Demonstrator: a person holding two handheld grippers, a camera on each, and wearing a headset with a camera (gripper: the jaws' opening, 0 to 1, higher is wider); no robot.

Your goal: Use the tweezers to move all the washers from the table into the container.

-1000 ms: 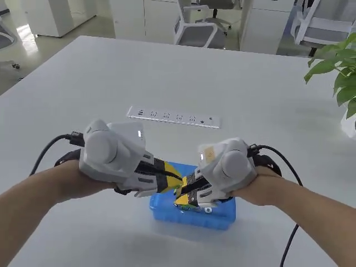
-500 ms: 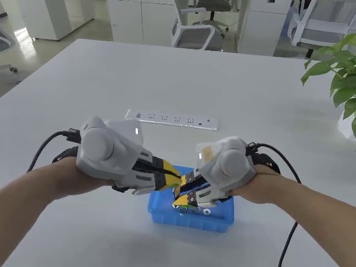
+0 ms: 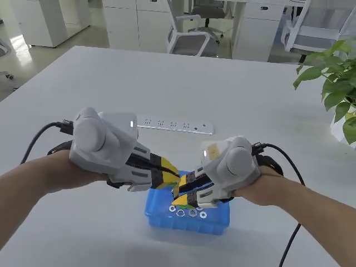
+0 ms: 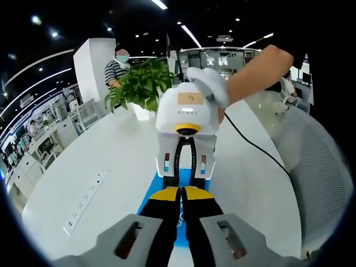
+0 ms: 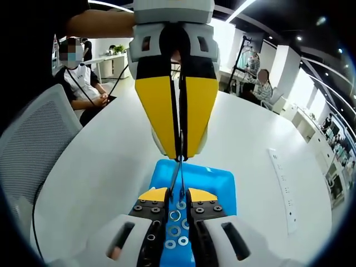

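Since the washers (image 5: 175, 217) lie flat in the blue container (image 3: 218, 221) near the bench's (image 3: 233, 83) front edge, the tweezers (image 5: 179, 167) hang tips-down just above them. The left gripper (image 3: 169, 177) is clenched on the tweezers' upper end. The right gripper (image 3: 182, 193) has its jaws slightly apart either side of the legs, seemingly not pressing. Washers look thin, light, stiff and slick, likely to skid, so pinch one across its ring, one tip through the hole.
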